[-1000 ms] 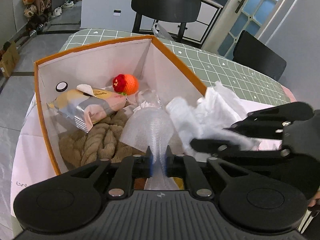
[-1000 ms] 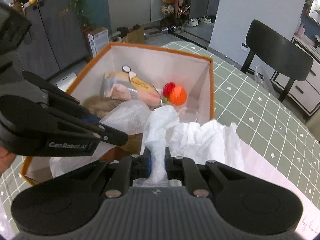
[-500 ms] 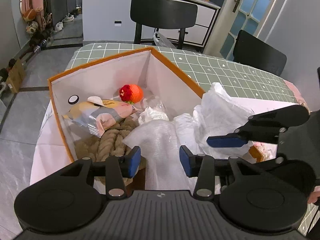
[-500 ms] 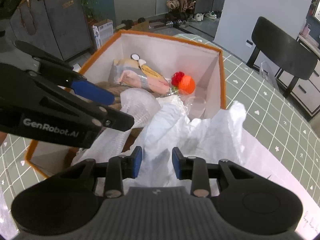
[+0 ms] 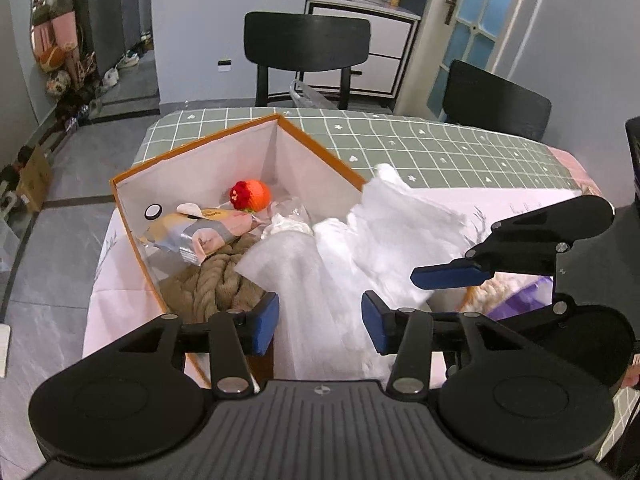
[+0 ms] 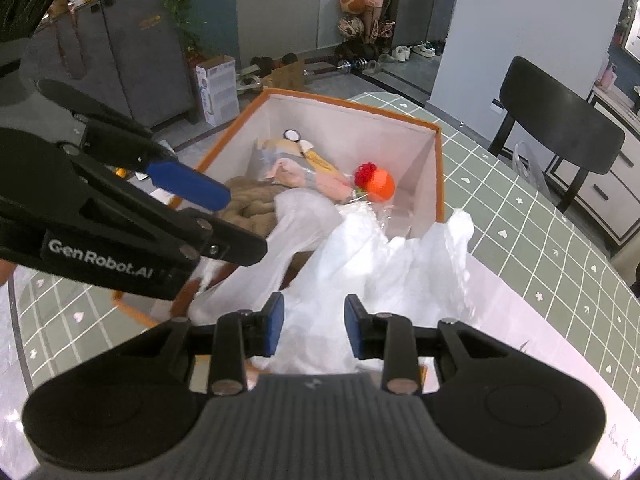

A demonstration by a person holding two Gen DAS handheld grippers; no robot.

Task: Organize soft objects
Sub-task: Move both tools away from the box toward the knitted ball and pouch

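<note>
Left wrist view
Change since a second ago: the left gripper (image 5: 320, 322), which was pinching the foam sheet (image 5: 316, 288), is now standing with its blue pads wide apart, and the camera is sitting higher and further back from the box (image 5: 132, 216).
Left gripper now: it is gaping wide, holding nothing; the foam sheet is lying between and beyond the pads, and whether it touches them I cannot tell.
Foam sheet: it is draping over the near rim of the box, part inside and part hanging out toward the camera.
White plastic bag (image 5: 400, 232): it is spilling crumpled over the right near corner of the box, just beside the foam sheet.
Right gripper (image 5: 448, 276): it is showing side-on at the right, one blue pad visible above the bag.
Box contents: a thick rope (image 5: 212, 280), a snack packet (image 5: 200, 232) and an orange knitted ball (image 5: 250, 196) are lying deeper inside.

Right wrist view
Change since a second ago: the right gripper (image 6: 314, 330) was clamped on the white plastic bag (image 6: 384, 264); its pads are now standing well apart.
Right gripper now: it is open and empty, with the bag lying loose between and ahead of the pads.
Left gripper (image 6: 188, 186): it is reaching in from the left above the rope (image 6: 248, 204), one blue pad showing.
Box (image 6: 438, 176): it is resting on the green checked tablecloth (image 6: 520, 224).
</note>
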